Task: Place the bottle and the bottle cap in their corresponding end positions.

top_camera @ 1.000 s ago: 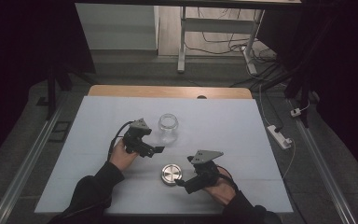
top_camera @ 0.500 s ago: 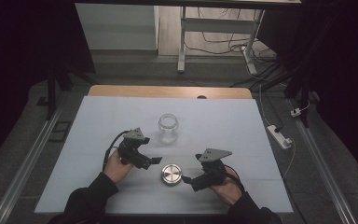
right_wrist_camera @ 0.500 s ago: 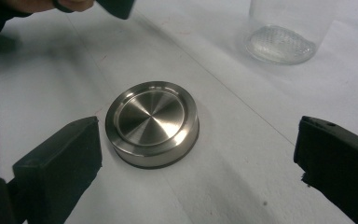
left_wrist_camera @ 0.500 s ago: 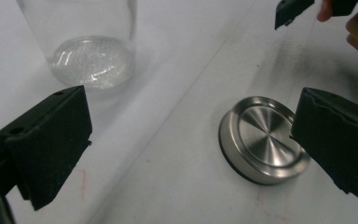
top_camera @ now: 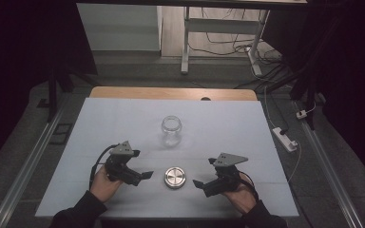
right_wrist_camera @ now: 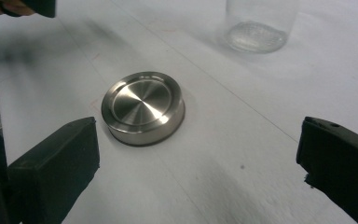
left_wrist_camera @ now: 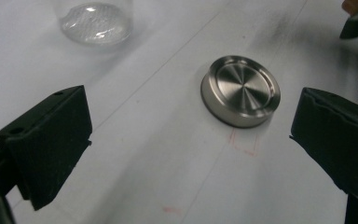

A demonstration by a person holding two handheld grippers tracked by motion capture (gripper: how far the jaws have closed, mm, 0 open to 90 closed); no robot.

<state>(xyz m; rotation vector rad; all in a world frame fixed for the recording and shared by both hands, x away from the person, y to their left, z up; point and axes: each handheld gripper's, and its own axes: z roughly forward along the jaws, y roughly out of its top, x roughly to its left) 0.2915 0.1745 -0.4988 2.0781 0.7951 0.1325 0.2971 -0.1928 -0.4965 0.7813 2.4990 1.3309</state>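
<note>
Lid: round brushed-steel lid [top_camera: 175, 176] flat on white worktop [top_camera: 123, 118], between both tools
Jar: clear glass jar [top_camera: 171, 130] upright, well apart behind
Left tool [top_camera: 142, 175]: wide, empty
Right tool [top_camera: 199, 184]: just opened wide, empty
Risk: low slick lid may skid from a one-sided pinch; an overreach could topple jar

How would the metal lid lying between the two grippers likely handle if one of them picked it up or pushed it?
The metal lid looks rigid, so it probably would not flex in a grip. Its brushed, shiny wall may be slippery against the pads. Lying flat and low on the table, it would likely slide rather than tip; only stood on edge could it roll.
</note>
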